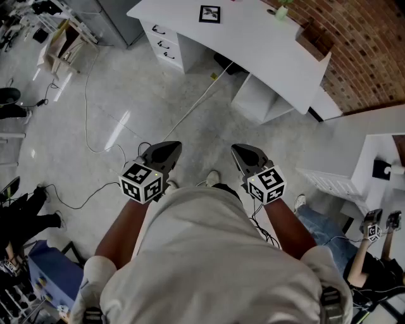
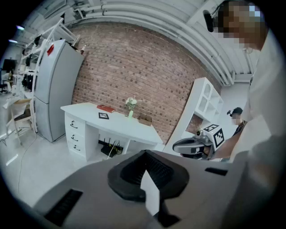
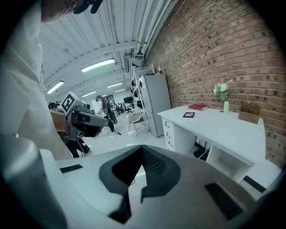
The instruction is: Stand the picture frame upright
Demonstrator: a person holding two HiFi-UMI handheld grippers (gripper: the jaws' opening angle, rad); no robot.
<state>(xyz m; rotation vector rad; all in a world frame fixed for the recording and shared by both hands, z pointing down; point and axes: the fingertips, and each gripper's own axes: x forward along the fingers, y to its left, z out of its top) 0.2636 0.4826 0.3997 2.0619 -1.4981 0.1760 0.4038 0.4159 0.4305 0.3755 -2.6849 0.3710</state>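
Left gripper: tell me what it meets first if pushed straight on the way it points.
Nothing close. The left gripper, jaws shut and empty, tilts down toward the floor; it would probably touch floor before reaching the white desk, though depth is unclear.

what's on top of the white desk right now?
Picture frame lying flat, a red book, a flower vase and a brown box sit on the desk. Anything under the flat frame is covered.

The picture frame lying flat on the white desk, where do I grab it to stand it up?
Pinch the picture frame by its rim nearest the desk's front, coming from that side. It lies flat, so probably only the thin edge offers a grip; the brick wall closes the far side.
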